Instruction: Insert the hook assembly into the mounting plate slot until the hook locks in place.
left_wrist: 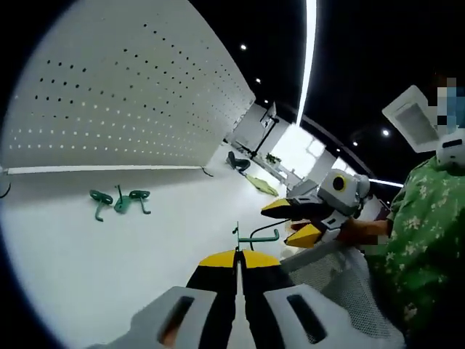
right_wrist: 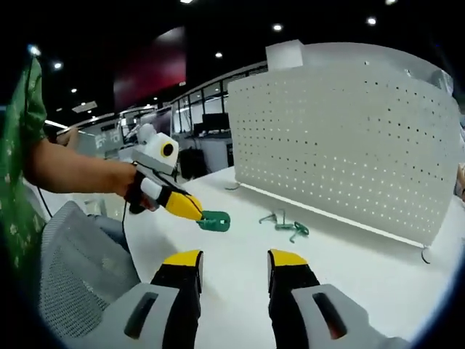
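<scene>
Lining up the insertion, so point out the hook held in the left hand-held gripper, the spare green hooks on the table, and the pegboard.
held hook [right_wrist: 215,220]: right gripper view, on its green loop.
spare green hooks [left_wrist: 120,201]: left gripper view, middle of the cluster.
pegboard [right_wrist: 341,138]: right gripper view, perforated white face.

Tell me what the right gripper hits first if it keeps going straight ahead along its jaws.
Probably the bare white tabletop: the open right gripper aims between the green hook held in the left gripper and the loose green hooks. Beyond stands the pegboard panel; depth is unclear.
</scene>
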Demonstrator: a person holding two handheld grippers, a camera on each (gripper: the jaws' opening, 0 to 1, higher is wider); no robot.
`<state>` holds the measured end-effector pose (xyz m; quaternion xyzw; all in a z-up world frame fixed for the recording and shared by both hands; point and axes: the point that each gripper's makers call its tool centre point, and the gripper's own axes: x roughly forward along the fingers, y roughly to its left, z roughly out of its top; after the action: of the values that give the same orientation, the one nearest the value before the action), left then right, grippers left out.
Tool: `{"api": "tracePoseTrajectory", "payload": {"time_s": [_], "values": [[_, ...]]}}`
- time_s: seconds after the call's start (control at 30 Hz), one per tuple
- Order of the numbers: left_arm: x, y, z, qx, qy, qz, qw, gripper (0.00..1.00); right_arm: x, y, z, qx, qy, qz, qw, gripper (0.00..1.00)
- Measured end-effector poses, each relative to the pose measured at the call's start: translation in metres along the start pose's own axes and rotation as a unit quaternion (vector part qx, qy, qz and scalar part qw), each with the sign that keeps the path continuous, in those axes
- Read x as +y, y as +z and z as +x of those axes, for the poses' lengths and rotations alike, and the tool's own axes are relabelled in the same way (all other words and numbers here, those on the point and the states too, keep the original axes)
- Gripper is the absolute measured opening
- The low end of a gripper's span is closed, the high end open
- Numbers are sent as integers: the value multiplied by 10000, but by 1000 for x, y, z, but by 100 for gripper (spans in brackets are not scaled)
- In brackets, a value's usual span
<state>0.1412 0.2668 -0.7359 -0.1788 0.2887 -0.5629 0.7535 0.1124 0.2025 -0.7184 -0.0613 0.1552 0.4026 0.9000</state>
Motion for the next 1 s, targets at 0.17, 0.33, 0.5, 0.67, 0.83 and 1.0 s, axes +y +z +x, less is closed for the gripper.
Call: {"api": "tracePoseTrajectory", "payload": {"time_s": [0.17, 0.33, 0.5, 0.67, 0.83, 1.0], "values": [[-5, -5, 1, 135, -64, -150, 9998, 1, 22, 6, 1, -99, 352, -689, 9970, 27], [-12, -14, 4, 341, -177, -309, 9988, 1, 36, 6, 1, -119, 574, -1014, 9931, 23], [-20, -22, 4, 544, -355, -476, 9968, 1, 41, 9, 0, -199, 705, -1187, 9902, 17], [-35, -30, 0, 797, -834, -853, 9897, 1, 52, 17, -4, -421, 925, -1286, 9865, 13], [-51, -32, -6, 918, -1346, -1265, 9785, 1, 65, 29, -10, -712, 1226, -1310, 9812, 11], [-63, -35, -15, 1115, -1729, -1446, 9679, 1, 81, 39, -18, -957, 1587, -1256, 9746, 8]]}}
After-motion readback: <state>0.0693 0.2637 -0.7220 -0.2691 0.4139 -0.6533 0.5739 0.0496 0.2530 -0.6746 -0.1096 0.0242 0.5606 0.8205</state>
